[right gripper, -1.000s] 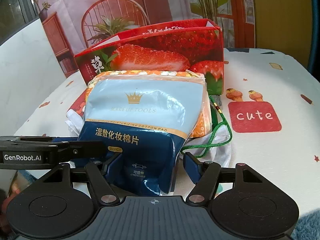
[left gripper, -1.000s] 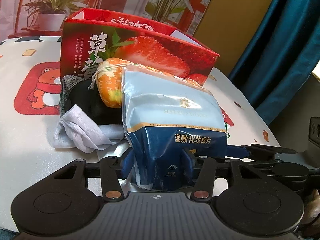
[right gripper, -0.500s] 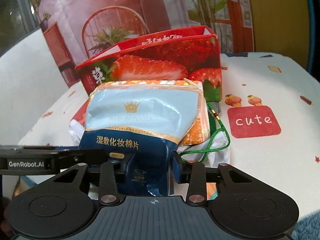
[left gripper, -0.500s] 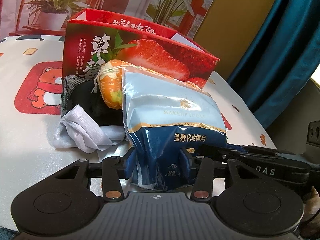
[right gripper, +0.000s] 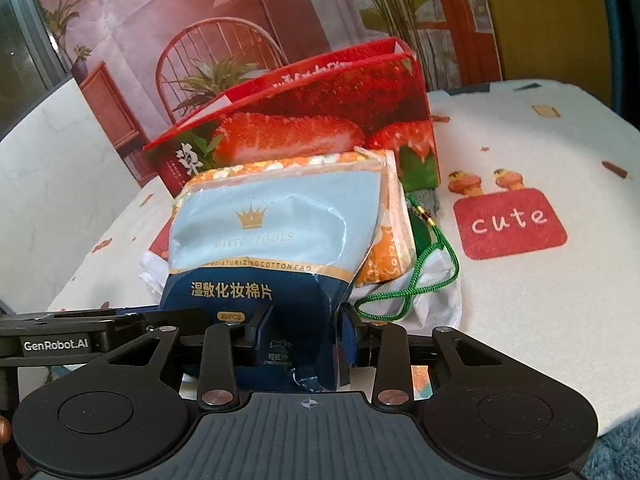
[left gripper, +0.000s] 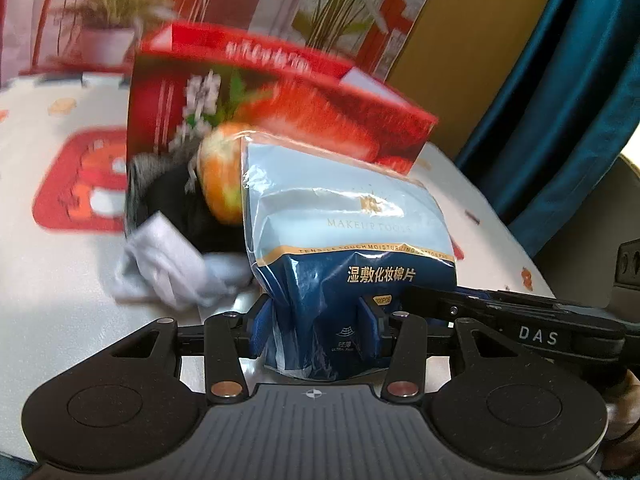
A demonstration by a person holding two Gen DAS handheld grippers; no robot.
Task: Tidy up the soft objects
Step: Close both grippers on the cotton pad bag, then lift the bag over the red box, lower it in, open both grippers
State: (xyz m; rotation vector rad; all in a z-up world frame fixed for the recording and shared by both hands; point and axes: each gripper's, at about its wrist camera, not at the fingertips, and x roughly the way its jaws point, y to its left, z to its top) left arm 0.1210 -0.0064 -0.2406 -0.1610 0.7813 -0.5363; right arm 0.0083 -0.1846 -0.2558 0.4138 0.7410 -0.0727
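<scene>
A blue and pale-blue bag of cotton pads (left gripper: 344, 236) (right gripper: 276, 232) is pinched at its lower end by both grippers. My left gripper (left gripper: 316, 320) is shut on the bag's bottom left part. My right gripper (right gripper: 304, 332) is shut on its bottom right part. Behind the bag lie an orange patterned packet (right gripper: 384, 240) (left gripper: 220, 176), a black and grey cloth (left gripper: 168, 192), a white cloth (left gripper: 168, 264) and a green cord (right gripper: 416, 280). A red strawberry-print box (left gripper: 280, 108) (right gripper: 320, 120) stands open behind the pile.
The table has a white cloth with a red bear patch (left gripper: 80, 184) at the left and a red "cute" patch (right gripper: 512, 220) at the right. A teal curtain (left gripper: 560, 100) hangs at the far right. A printed backdrop stands behind the box.
My right gripper has closed on the cotton pad bag. Both grippers have lifted the bag a little, and the left view now blurs with motion.
</scene>
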